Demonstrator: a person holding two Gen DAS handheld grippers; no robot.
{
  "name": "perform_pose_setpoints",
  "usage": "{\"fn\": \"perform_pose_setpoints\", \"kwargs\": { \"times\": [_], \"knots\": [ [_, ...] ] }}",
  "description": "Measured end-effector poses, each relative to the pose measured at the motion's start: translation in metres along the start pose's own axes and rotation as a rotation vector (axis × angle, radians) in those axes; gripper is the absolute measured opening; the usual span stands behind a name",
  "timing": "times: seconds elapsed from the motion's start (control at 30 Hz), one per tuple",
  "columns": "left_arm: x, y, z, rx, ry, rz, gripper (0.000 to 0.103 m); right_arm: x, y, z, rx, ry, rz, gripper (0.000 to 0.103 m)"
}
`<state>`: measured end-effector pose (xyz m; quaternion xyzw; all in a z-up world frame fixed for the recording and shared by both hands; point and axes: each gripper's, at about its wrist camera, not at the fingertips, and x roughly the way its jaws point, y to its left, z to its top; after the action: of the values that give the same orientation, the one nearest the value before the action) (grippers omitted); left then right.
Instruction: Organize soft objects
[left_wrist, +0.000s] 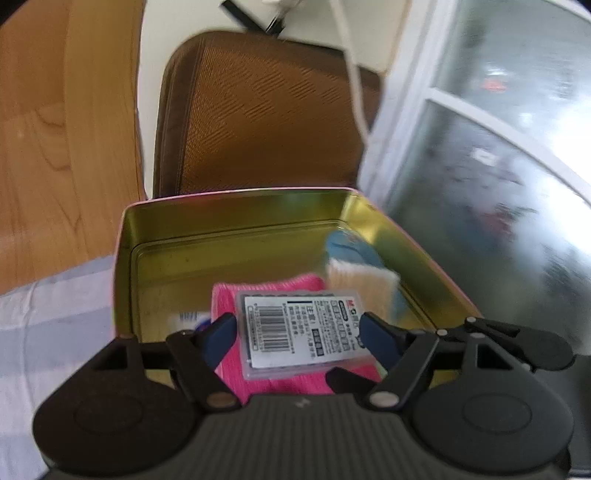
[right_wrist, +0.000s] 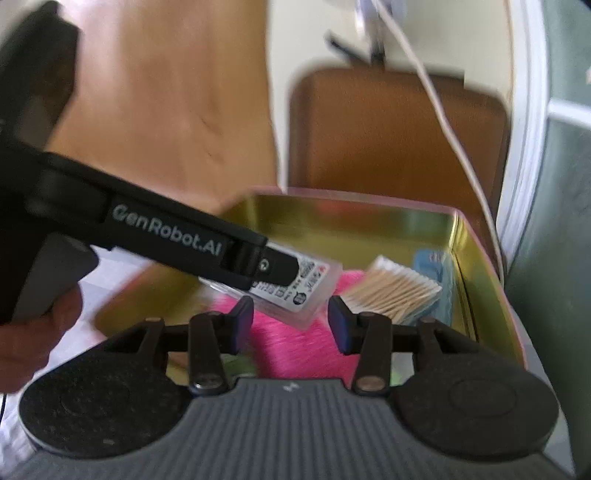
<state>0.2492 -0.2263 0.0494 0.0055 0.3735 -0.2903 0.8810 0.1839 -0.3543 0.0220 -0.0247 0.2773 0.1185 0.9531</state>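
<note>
**Clear case held over the open tin**

The left gripper (left_wrist: 297, 332) is clamped on a clear plastic case (left_wrist: 295, 332) with a barcode label, its blue pads pressed to the case's two short ends. From the right wrist view the same gripper reaches in from the left, the case (right_wrist: 314, 291) sticking out past its black fingertip, tilted down toward the tin's middle. A hand (right_wrist: 33, 328) grips its handle at the left edge.

The right gripper (right_wrist: 291, 321) hangs with its jaws parted and nothing between them; the case floats just ahead of them, apart from the pads.

Below both lies a gold-lined tin (left_wrist: 236, 210), open. A pink cloth (left_wrist: 266, 291) is spread across its near middle, directly under the case. A bundle of cotton swabs (right_wrist: 395, 291) rests toward the tin's right wall, on something light blue (right_wrist: 432, 266) in the far right corner. The tin sits on a pale cloth (left_wrist: 55, 317), with a brown chair back (left_wrist: 258, 110) behind.
</note>
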Motion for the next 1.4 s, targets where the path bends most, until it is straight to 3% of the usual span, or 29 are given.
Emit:
{"fn": "perform_pose_setpoints", "kwargs": {
  "times": [0.13, 0.33, 0.53, 0.73, 0.83, 0.9, 1.4],
  "knots": [
    [0.034, 0.016, 0.014, -0.067, 0.037, 0.083, 0.078, 0.023, -0.011, 0.015, 0.001, 0.037, -0.085, 0.048],
    [0.021, 0.028, -0.004, -0.072, -0.005, 0.118, 0.078, -0.018, -0.014, -0.015, 0.071, -0.086, -0.049, 0.048],
    [-0.015, 0.008, -0.028, 0.009, -0.071, 0.183, 0.087, -0.064, 0.009, -0.053, 0.131, -0.198, -0.034, 0.048],
    [-0.055, -0.019, -0.052, 0.068, -0.107, 0.229, 0.091, -0.094, 0.027, -0.072, 0.201, -0.252, -0.006, 0.048],
    [-0.074, -0.025, -0.068, 0.076, -0.118, 0.251, 0.098, -0.108, 0.032, -0.08, 0.235, -0.269, 0.01, 0.048],
    [-0.087, -0.028, -0.08, 0.078, -0.127, 0.267, 0.103, -0.116, 0.035, -0.087, 0.258, -0.274, 0.017, 0.048],
    [-0.147, -0.013, -0.15, -0.017, -0.121, 0.324, 0.103, -0.148, 0.066, -0.109, 0.3, -0.262, 0.025, 0.064]
  ]
}}
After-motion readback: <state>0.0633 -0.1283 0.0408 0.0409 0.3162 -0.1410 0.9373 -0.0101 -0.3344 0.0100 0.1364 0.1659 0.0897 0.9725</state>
